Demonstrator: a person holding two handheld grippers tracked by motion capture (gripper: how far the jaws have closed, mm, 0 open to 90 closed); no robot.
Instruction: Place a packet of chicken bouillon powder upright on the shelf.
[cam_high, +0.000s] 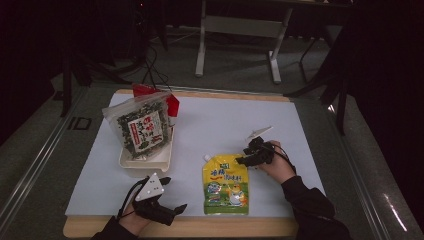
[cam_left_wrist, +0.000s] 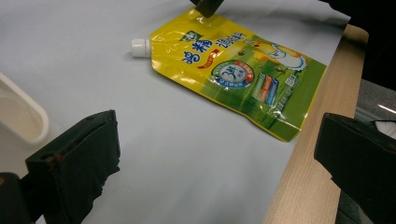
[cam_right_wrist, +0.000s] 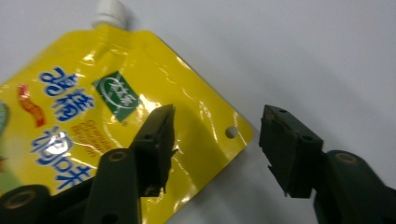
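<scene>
A yellow spouted pouch (cam_high: 225, 185) lies flat on the white sheet near the table's front edge, its white cap (cam_high: 206, 157) pointing away from me. My right gripper (cam_high: 241, 161) is at the pouch's far right corner. In the right gripper view its jaws (cam_right_wrist: 218, 135) stand apart over that corner of the pouch (cam_right_wrist: 84, 116), beside the punched hole, and the pads do not press on it. My left gripper (cam_high: 172, 194) rests left of the pouch, open and empty. In the left gripper view its wide jaws (cam_left_wrist: 219, 158) frame the pouch (cam_left_wrist: 233, 74), and a tip of the right gripper (cam_left_wrist: 207, 5) touches the pouch's top edge.
A white tray (cam_high: 145, 162) stands at the left and holds a clear bag of green snacks (cam_high: 142, 127), with a red packet (cam_high: 172, 102) behind it. The tray's rim (cam_left_wrist: 28, 121) appears beside the left jaw. The wooden table edge (cam_high: 200, 227) runs along the front.
</scene>
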